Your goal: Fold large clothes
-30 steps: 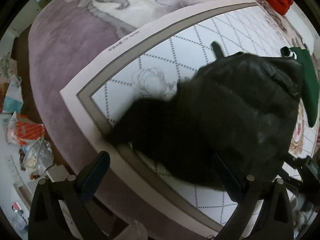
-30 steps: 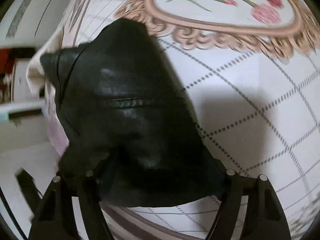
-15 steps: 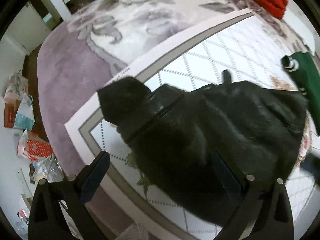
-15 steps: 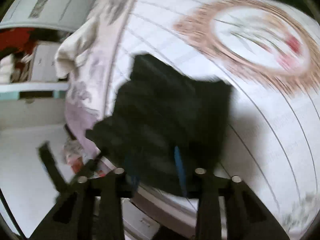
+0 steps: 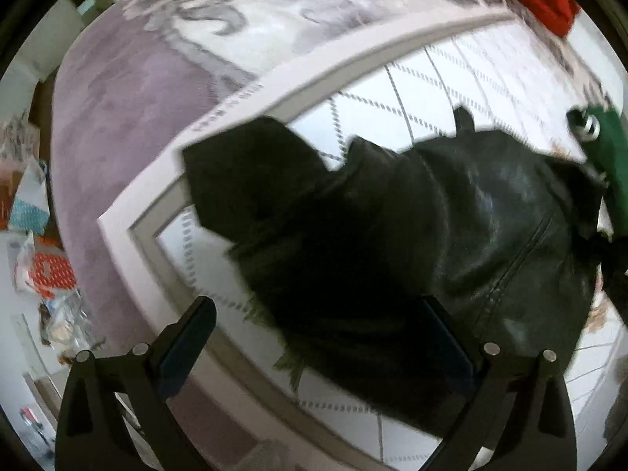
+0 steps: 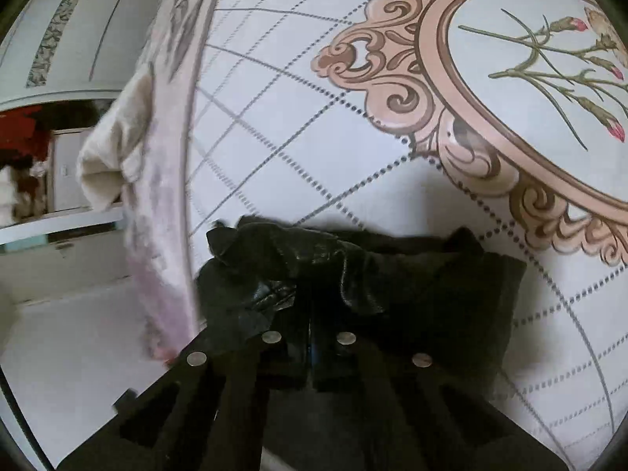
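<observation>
On patterned bedspread (image 6: 298, 125), black leather jacket (image 5: 451, 235), apparently pinched by right gripper (image 6: 310, 347)

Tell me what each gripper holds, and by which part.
The right gripper is shut on the black jacket's near edge. The left gripper is open, holding nothing.

Patterned bedspread (image 6: 298, 125), white wardrobe (image 6: 78, 27) behind

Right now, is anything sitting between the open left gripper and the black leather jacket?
Nothing visible does. The left gripper is open directly over the black leather jacket, one finger already over its hem. The green garment lies at the jacket's far side, out of the way.
</observation>
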`<state>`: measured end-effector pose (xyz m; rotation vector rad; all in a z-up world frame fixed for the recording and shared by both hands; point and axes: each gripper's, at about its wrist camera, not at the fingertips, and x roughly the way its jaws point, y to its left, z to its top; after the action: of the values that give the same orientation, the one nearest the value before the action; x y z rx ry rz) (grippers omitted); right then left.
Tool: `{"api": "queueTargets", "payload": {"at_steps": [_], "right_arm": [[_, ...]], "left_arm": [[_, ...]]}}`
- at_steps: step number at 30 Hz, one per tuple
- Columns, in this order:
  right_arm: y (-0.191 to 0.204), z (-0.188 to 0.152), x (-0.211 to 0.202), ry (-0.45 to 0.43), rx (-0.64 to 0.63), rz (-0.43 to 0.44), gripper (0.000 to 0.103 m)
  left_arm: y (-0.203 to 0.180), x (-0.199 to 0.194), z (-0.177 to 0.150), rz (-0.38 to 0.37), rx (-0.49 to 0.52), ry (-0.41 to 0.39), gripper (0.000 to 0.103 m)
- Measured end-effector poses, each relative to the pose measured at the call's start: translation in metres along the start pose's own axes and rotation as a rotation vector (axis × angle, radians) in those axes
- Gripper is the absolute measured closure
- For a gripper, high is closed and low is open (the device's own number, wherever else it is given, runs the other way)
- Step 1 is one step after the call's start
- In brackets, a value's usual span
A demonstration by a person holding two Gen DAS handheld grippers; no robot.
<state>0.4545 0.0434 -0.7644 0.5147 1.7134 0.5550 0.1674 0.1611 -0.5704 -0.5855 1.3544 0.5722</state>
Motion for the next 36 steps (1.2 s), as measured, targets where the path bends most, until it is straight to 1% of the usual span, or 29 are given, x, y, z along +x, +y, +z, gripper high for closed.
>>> {"api": "queueTargets", "payload": {"at_steps": [1, 2, 3, 4, 5, 7, 8, 10, 11, 13, 14, 16, 18, 19, 20, 23, 24, 25, 26, 27, 28, 29, 31, 32, 36], "right_arm": [[-0.001, -0.005, -0.012, 0.006, -0.003, 0.038, 0.093], [0.001, -0.015, -0.029, 0.002, -0.008, 0.061, 0.076], [-0.001, -0.022, -0.039, -0.007, -0.009, 0.073, 0.064], [0.0, -0.032, -0.052, -0.021, -0.007, 0.081, 0.037], [-0.007, -0.045, -0.065, -0.042, 0.005, 0.074, 0.022], [-0.027, -0.072, -0.085, -0.07, 0.052, 0.039, 0.021], [-0.045, -0.092, -0.087, -0.053, 0.106, 0.05, 0.021], [-0.072, -0.121, -0.083, -0.016, 0.217, 0.085, 0.021], [-0.092, -0.145, -0.071, 0.015, 0.311, 0.161, 0.021], [-0.113, -0.175, -0.041, 0.057, 0.435, 0.241, 0.021], [-0.119, -0.186, -0.028, 0.063, 0.468, 0.284, 0.019], [-0.129, -0.2, -0.002, 0.037, 0.514, 0.364, 0.018], [-0.134, -0.204, 0.02, -0.007, 0.533, 0.431, 0.014], [-0.137, -0.206, 0.023, -0.034, 0.555, 0.467, 0.01], [-0.138, -0.208, 0.028, -0.074, 0.584, 0.518, 0.009], [-0.131, -0.203, 0.033, -0.176, 0.619, 0.592, 0.011], [-0.129, -0.201, 0.033, -0.192, 0.629, 0.597, 0.013], [-0.124, -0.197, 0.035, -0.209, 0.639, 0.599, 0.021], [-0.124, -0.198, 0.035, -0.233, 0.657, 0.608, 0.032], [-0.122, -0.198, 0.035, -0.247, 0.673, 0.621, 0.036], [-0.118, -0.194, 0.034, -0.246, 0.684, 0.629, 0.041], [-0.115, -0.191, 0.032, -0.247, 0.692, 0.629, 0.044], [-0.105, -0.184, 0.027, -0.232, 0.718, 0.625, 0.047], [-0.102, -0.18, 0.023, -0.216, 0.751, 0.63, 0.048], [-0.097, -0.171, 0.008, -0.158, 0.824, 0.641, 0.049]], "left_arm": [[0.009, -0.009, -0.002, -0.03, -0.033, -0.01, 0.0], [0.02, -0.016, -0.006, -0.065, -0.074, -0.015, 0.0], [0.032, -0.021, -0.011, -0.108, -0.119, -0.007, 0.0], [0.04, -0.021, -0.014, -0.14, -0.152, 0.007, 0.0], [0.051, -0.018, -0.02, -0.182, -0.201, 0.034, 0.0], [0.055, -0.01, -0.028, -0.235, -0.24, 0.064, 0.0], [0.06, -0.001, -0.032, -0.25, -0.261, 0.099, 0.0], [0.06, 0.002, -0.037, -0.294, -0.307, 0.121, 0.0], [0.062, 0.004, -0.039, -0.315, -0.323, 0.123, 0.0], [0.061, 0.006, -0.039, -0.333, -0.317, 0.118, 0.0], [0.06, 0.006, -0.038, -0.328, -0.302, 0.112, 0.0], [0.058, 0.007, -0.033, -0.317, -0.277, 0.106, 0.0], [0.054, 0.01, -0.027, -0.302, -0.25, 0.11, 0.0], [0.055, 0.011, -0.024, -0.3, -0.239, 0.109, 0.0], [0.054, 0.011, -0.022, -0.3, -0.229, 0.108, 0.0], [0.051, 0.014, -0.023, -0.307, -0.201, 0.096, 0.0], [0.05, 0.014, -0.021, -0.309, -0.195, 0.091, 0.0], [0.048, 0.016, -0.018, -0.314, -0.194, 0.088, 0.0], [0.048, 0.016, -0.018, -0.327, -0.199, 0.086, 0.0], [0.049, 0.016, -0.018, -0.342, -0.206, 0.082, 0.0], [0.048, 0.016, -0.019, -0.353, -0.212, 0.082, 0.0], [0.047, 0.017, -0.019, -0.37, -0.221, 0.082, 0.0], [0.047, 0.018, -0.019, -0.412, -0.246, 0.083, 0.0], [0.046, 0.019, -0.02, -0.444, -0.263, 0.082, 0.0], [0.04, 0.024, -0.022, -0.591, -0.338, 0.072, 0.0]]}}
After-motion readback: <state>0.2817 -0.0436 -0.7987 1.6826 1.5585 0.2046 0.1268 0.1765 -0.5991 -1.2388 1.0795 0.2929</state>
